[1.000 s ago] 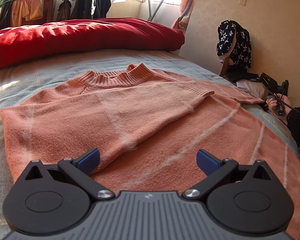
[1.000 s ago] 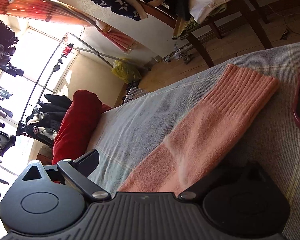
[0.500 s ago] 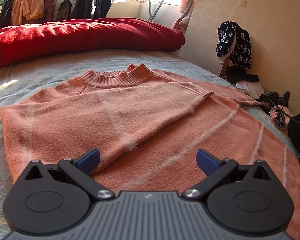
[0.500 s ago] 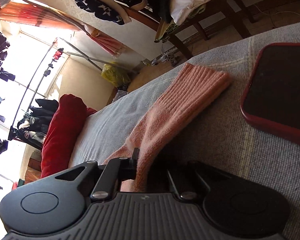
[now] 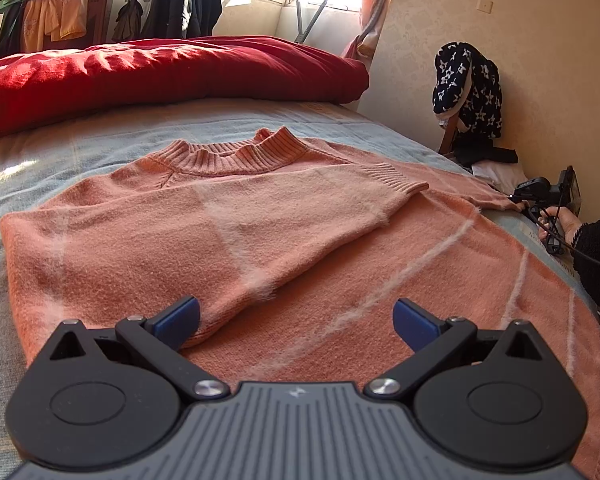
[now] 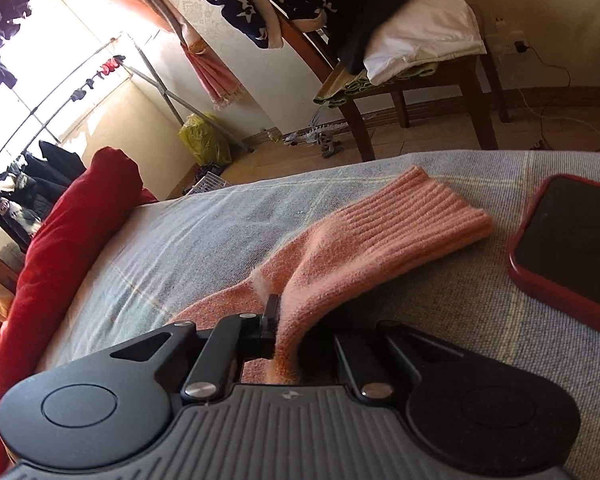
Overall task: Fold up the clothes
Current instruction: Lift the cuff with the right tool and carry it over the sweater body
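Observation:
A salmon-pink knit sweater (image 5: 228, 240) lies flat on the grey bed, collar away from me, with one sleeve folded across its chest. My left gripper (image 5: 296, 318) hovers open above the sweater's lower hem, nothing between its blue pads. In the right wrist view the sweater's other sleeve (image 6: 380, 240) stretches out toward its ribbed cuff (image 6: 432, 208). My right gripper (image 6: 288, 320) is shut on that sleeve, which bunches up between the fingers. In the left wrist view a hand in a dark cuff (image 5: 560, 220) holds the right gripper at the bed's right edge.
A red quilt (image 5: 160, 68) is rolled along the far side of the bed. A phone in a red case (image 6: 572, 240) lies on the bed just right of the sleeve cuff. A wooden chair (image 6: 412, 80) piled with clothes stands on the floor beyond the bed edge.
My right gripper went from open over the sleeve to shut on it, and its view swung and rolled so the phone came in. The left gripper stayed still.

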`<state>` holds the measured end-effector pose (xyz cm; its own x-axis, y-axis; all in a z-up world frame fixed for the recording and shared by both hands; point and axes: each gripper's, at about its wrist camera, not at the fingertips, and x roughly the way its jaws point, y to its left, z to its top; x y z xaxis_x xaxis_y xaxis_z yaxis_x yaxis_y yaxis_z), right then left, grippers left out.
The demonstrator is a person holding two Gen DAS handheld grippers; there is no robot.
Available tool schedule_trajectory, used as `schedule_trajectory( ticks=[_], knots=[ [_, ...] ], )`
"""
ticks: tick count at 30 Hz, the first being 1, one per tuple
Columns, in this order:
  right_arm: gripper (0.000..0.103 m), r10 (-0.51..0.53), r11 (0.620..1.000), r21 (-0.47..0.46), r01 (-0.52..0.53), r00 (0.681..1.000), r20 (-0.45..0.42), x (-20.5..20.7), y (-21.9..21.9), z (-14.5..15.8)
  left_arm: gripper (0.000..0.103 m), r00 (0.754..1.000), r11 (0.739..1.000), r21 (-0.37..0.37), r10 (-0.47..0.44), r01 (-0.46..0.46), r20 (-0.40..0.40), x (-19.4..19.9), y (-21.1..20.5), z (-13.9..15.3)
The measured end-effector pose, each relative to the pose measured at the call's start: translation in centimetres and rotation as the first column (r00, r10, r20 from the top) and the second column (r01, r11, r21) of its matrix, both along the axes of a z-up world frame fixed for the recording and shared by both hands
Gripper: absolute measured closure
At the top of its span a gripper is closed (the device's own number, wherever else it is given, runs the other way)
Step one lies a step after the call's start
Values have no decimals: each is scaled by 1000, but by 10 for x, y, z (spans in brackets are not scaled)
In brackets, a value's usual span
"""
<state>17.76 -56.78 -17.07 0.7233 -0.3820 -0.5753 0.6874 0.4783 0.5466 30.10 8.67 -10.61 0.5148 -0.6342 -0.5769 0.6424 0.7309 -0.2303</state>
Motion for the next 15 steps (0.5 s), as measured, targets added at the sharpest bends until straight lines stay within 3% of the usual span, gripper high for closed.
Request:
schedule_trajectory(
  ticks=[8,15],
  knots=[
    [96,38,997,-64,-43,996,-78,14,14,31,1,1000,1000,6,1,-1,-2,-2,0,2],
    [97,139,981,-129,-148,987,-80,27,42,61,1,996,997,8,-74,73,51,-19,-6,18]
  ],
)
